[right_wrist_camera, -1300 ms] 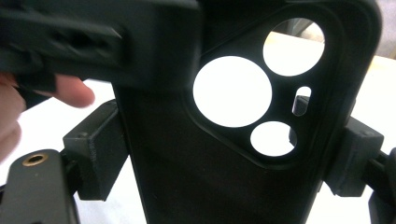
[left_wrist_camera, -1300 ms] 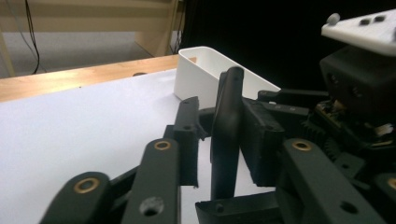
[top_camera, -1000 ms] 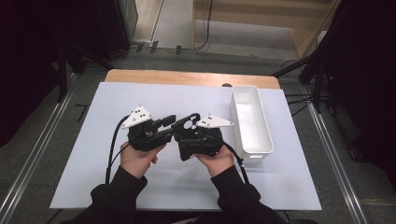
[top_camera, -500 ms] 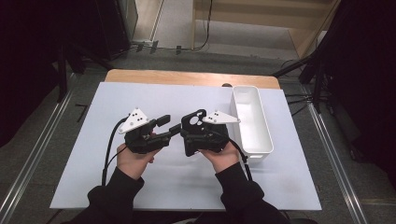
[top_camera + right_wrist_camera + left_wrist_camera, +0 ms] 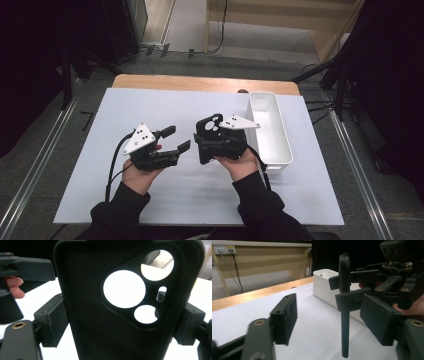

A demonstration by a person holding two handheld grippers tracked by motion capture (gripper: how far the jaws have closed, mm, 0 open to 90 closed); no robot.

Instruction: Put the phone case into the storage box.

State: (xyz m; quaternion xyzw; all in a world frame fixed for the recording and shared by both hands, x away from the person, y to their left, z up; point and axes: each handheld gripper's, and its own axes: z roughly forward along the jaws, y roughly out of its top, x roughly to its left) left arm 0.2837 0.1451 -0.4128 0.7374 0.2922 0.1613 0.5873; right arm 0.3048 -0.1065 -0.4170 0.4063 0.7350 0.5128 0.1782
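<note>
The white paper-covered tabletop (image 5: 150, 105) carries one container, a long white rectangular plastic bin (image 5: 270, 127) standing near its right edge; the part of the bin's interior that can be seen from the high view is bare white.

Left side: the person's left hand (image 5: 137, 175) holds the left tool (image 5: 176, 139) low over the tabletop, its two black jaws spread apart with nothing between them. In the left gripper view these jaws frame the scene from either side, and between them the black soft-plastic phone case (image 5: 344, 302) is seen edge-on, upright, with the bin behind it.

Centre: the right hand (image 5: 240, 162) holds the right tool (image 5: 207, 137) just left of the bin. Its jaws are closed on the two long edges of the phone case (image 5: 207, 131), which stands upright above the tabletop and touches neither the surface nor the bin. The right gripper view shows the inner face of the case (image 5: 125, 305), with its camera cut-out of two large round openings, one smaller round opening and a narrow slot; the white tabletop shows through the holes.

Compared with one second earlier: the two tools were then pressed close together at the centre. The left tool has since drawn away to the left and its jaws have opened. The case, formerly lying low between the tools, has been raised to the vertical. The bin has not moved.
</note>
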